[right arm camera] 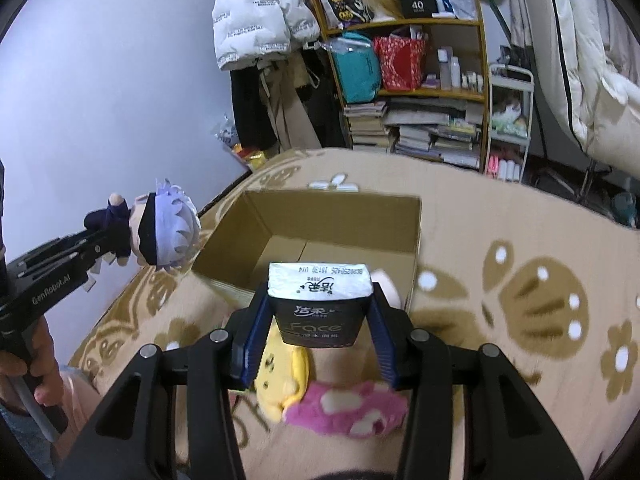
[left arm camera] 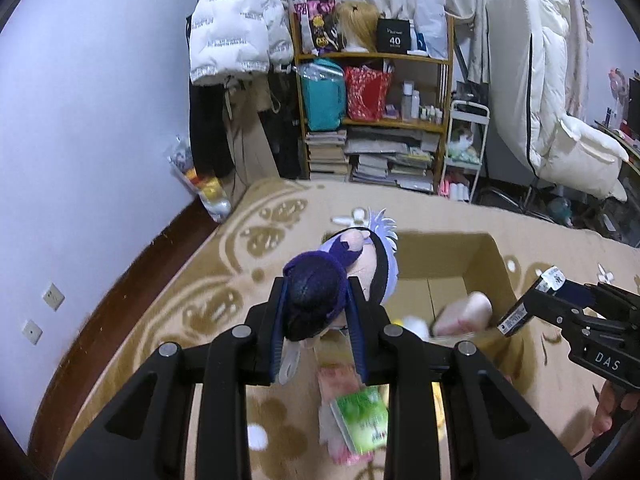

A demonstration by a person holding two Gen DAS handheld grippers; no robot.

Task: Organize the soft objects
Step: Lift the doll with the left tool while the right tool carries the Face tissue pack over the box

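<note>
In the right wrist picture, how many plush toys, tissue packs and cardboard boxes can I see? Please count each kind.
Plush toys: 3 (white-haired doll, yellow toy, pink toy)
Tissue packs: 1 (black pack)
Cardboard boxes: 1 (open box)
Total: 5
The pale pink thing in the box is too hidden to name, so it is not counted.

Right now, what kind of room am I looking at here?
Most likely a lived-in bedroom or living space. A patterned carpet covers the floor, a wooden shelf is crammed with books, bags and bottles, a white puffer jacket hangs by the wall, and bedding is piled up at the right.
</note>
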